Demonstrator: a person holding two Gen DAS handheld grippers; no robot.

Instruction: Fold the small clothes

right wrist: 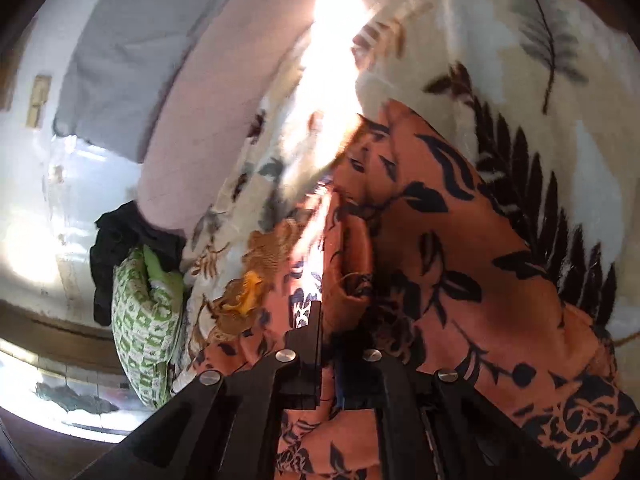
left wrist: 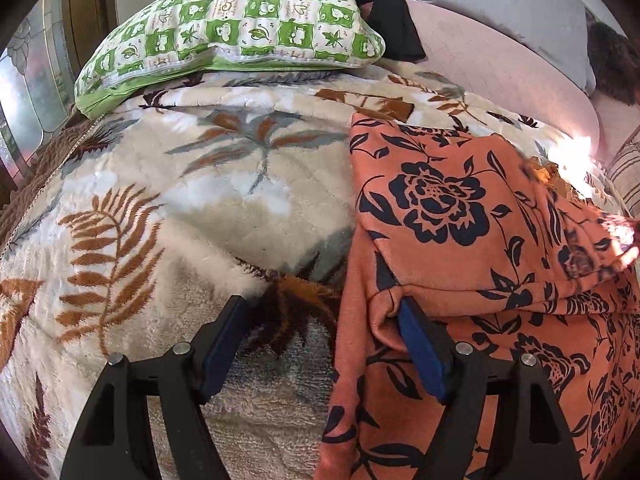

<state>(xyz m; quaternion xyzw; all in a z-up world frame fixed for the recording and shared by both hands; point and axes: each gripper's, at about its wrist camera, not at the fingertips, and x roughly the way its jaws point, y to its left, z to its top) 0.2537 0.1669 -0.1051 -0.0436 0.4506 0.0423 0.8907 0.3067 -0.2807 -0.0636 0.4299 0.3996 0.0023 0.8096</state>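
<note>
An orange garment with dark blue flowers (left wrist: 460,220) lies partly folded on the right of the leaf-patterned blanket (left wrist: 180,200). My left gripper (left wrist: 322,304) stands open at the garment's left edge. Its right pad (left wrist: 420,348) is tucked under a fold of the cloth, and its left pad (left wrist: 222,344) rests over bare blanket. In the right wrist view the same orange garment (right wrist: 460,260) fills the lower right. There my right gripper (right wrist: 330,332) is shut, with a bunched ridge of the orange cloth pinched between its fingers.
A green-and-white checked pillow (left wrist: 232,32) lies at the head of the bed, with a black cloth (left wrist: 396,24) behind it. A grey pillow (left wrist: 512,0) and pink sheet (left wrist: 500,72) lie far right. A bright sun strip (right wrist: 332,60) washes out part of the blanket.
</note>
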